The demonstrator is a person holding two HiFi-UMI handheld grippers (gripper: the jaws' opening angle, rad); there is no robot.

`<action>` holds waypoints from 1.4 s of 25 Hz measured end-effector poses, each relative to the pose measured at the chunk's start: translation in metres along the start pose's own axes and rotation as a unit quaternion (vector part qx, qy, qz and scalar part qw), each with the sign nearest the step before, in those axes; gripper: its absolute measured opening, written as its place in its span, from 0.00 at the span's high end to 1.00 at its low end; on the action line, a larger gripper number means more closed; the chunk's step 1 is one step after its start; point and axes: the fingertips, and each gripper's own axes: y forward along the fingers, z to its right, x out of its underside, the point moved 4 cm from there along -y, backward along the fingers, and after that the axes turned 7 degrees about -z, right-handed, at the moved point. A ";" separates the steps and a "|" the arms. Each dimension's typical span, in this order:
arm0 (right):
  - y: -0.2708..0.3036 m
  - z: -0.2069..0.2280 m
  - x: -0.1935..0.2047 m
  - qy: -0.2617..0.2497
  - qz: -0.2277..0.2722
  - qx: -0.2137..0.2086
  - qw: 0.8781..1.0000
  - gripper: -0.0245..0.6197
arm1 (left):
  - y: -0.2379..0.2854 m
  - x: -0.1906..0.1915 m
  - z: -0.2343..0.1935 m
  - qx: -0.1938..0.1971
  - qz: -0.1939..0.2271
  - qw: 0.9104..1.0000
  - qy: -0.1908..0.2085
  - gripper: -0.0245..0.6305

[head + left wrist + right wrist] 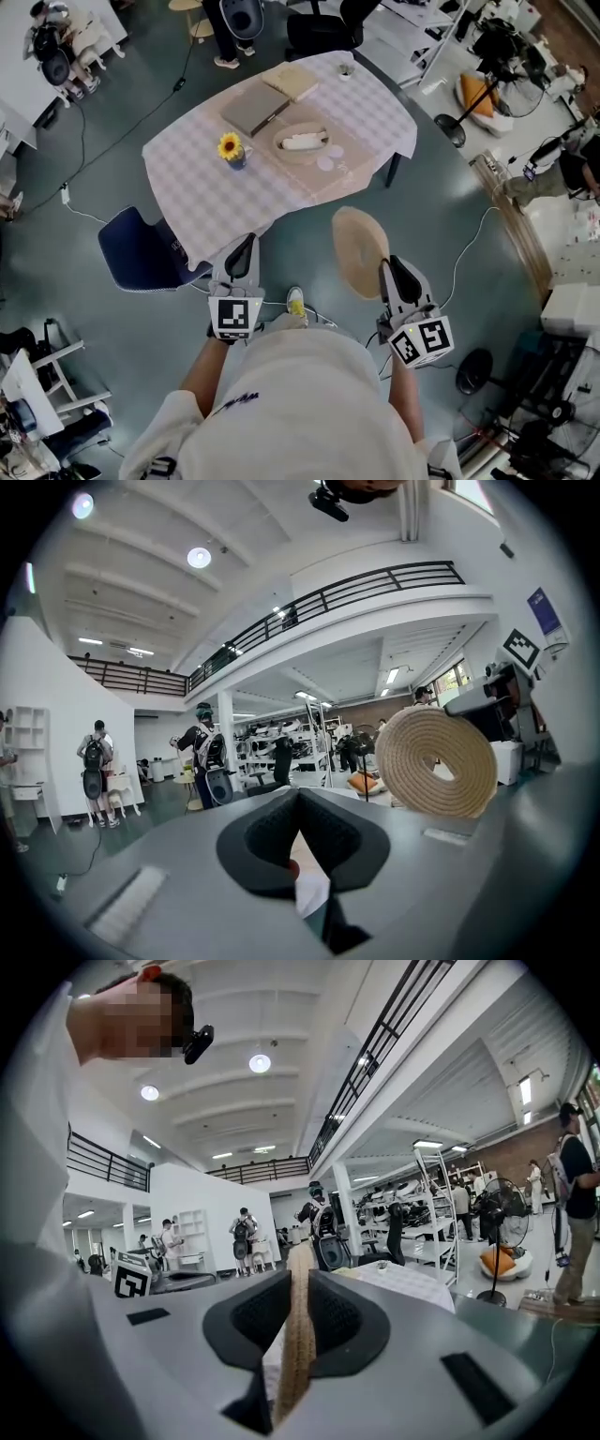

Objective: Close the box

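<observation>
- The round woven box [302, 142] sat open on the far side of the checked table [187, 159], something white inside it; its lid [361, 251] was well apart from it, off the table's near edge.
- The right gripper [396, 272] pinched that lid by the rim; in the right gripper view the woven edge [298, 1335] ran straight up between the jaws, pads tight on both faces.
- The left gripper [242, 251] had its jaws pressed together with nothing between them.
- To close it well, the lid probably needed carrying across level, centring over the rim, then lowering flat before release; the sunflower cup [231, 148] stood left of the box, clear of the path.
- Both grippers were held low by the waist, pointing toward the table; the right one sat slightly nearer.
</observation>
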 end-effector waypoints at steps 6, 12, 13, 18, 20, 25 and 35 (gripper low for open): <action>0.033 0.007 -0.009 -0.020 -0.025 -0.002 0.999 0.87 | 0.028 0.006 -0.019 -0.004 -0.004 1.000 -0.014 0.96; 0.049 0.024 -0.017 -0.037 -0.023 0.013 0.999 0.87 | 0.048 0.007 -0.022 0.009 -0.007 1.000 -0.011 0.96; 0.050 0.028 -0.017 -0.034 -0.024 0.018 0.999 0.87 | 0.049 0.008 -0.021 0.012 -0.008 1.000 -0.010 0.96; 0.060 0.042 -0.021 -0.030 -0.020 0.026 0.999 0.87 | 0.064 0.011 -0.026 0.013 -0.017 1.000 -0.016 0.96; 0.065 0.046 -0.023 -0.032 -0.021 0.024 0.999 0.87 | 0.071 0.009 -0.025 0.015 -0.017 1.000 -0.013 0.96; 0.093 0.061 -0.023 -0.030 -0.026 0.008 0.999 0.87 | 0.089 0.009 -0.031 0.006 -0.024 1.000 -0.011 0.96; 0.167 0.107 -0.045 -0.047 -0.059 -0.051 0.996 0.87 | 0.133 0.000 -0.050 -0.051 -0.047 0.997 -0.030 0.96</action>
